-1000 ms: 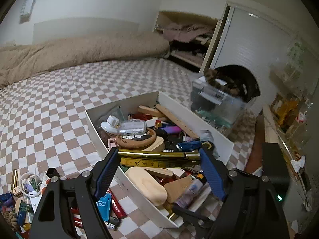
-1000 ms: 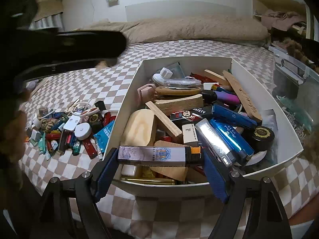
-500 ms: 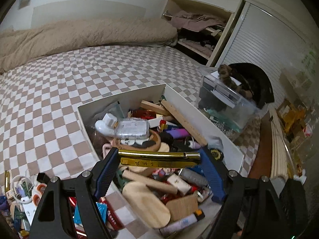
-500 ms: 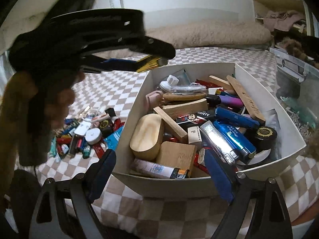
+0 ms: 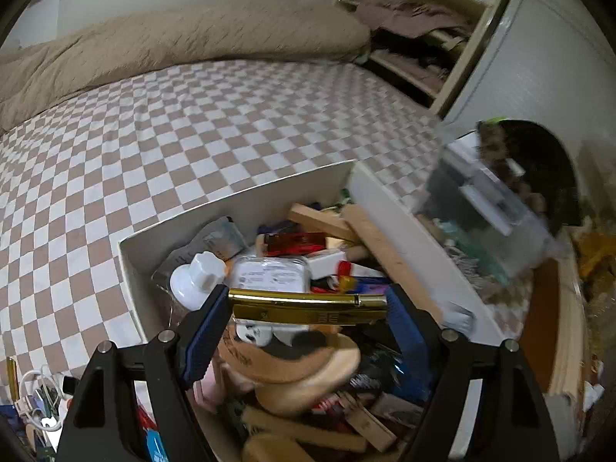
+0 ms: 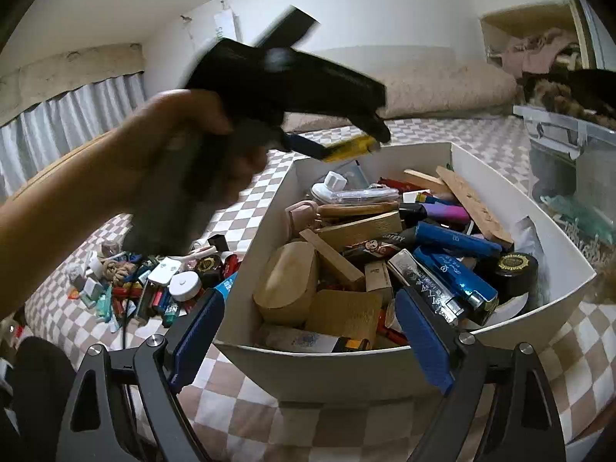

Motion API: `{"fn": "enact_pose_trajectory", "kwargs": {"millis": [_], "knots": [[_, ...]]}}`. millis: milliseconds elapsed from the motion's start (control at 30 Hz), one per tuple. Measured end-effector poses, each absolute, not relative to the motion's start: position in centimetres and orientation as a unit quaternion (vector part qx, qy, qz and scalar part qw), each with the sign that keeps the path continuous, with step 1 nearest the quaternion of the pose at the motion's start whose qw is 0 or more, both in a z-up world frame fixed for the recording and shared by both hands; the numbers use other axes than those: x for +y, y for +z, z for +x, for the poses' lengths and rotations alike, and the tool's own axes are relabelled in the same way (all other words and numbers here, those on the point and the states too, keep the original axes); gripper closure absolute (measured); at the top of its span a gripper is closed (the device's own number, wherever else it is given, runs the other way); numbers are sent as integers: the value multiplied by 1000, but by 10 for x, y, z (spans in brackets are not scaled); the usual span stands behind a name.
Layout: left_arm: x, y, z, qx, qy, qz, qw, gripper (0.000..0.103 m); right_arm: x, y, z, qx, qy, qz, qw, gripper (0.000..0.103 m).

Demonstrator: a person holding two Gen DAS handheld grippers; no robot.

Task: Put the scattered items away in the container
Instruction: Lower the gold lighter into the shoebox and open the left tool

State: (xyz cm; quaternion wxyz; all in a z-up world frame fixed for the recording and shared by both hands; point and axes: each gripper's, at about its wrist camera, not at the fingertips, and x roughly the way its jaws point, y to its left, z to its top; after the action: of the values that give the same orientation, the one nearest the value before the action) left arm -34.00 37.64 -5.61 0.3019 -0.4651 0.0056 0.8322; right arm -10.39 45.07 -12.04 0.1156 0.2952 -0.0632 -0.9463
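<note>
**Gold bar over the box, right jaws empty**

I had the gold bar (image 5: 308, 308) clamped crosswise between the blue pads of my left gripper (image 5: 308, 310), one end against each pad, and it hung above the far-left part of the white box (image 5: 238, 200). Straight beneath the bar lay a clear plastic case (image 5: 271, 275) with a white-capped bottle (image 5: 196, 279) to its left and a round wooden piece (image 5: 308, 369) nearer to me. From the right wrist view I saw the same left gripper (image 6: 346, 146) and the hand (image 6: 165, 161) that held it above the box's far-left corner, the yellow bar's end (image 6: 348, 146) poking out past the black finger.

My right gripper (image 6: 308, 331) was released, nothing between its pads; its jaws had just been opening, and a tube (image 6: 308, 340) lay in the box just beyond them, against the near wall. The box rim (image 6: 346, 362) sat between and just past those fingers (the box itself was crammed full). Left of the right gripper, a heap of small items (image 6: 154, 288) lay on the checked bedsheet (image 5: 192, 127), outside the box. A clear storage bin (image 6: 569, 154) stood beyond the box to the right.
</note>
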Motion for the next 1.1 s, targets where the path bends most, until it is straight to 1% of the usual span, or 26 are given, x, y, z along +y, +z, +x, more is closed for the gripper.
{"fn": "enact_pose_trajectory", "kwargs": {"millis": [300,533,567,600,633,667,1100], "knots": [[395,-81,-369,28,829,-483,280,22,458,-122,-99,-90,-950,270,131,13],[404,-91,-378,31,830,-487,271,22,457,-124,-97,-86,-953,261,129,13],[404,-92,-379,29,831,-487,268,21,457,-124,-97,-88,-953,260,130,13],[404,-93,-379,26,832,-487,266,16,458,-124,-97,-90,-953,259,131,13],[404,-93,-379,23,833,-485,266,4,459,-124,-97,-94,-952,259,134,13],[403,-91,-378,18,836,-479,269,0,460,-124,-97,-97,-952,258,135,13],[384,-62,-355,35,856,-435,277,0,457,-124,-98,-88,-953,259,129,13]]}}
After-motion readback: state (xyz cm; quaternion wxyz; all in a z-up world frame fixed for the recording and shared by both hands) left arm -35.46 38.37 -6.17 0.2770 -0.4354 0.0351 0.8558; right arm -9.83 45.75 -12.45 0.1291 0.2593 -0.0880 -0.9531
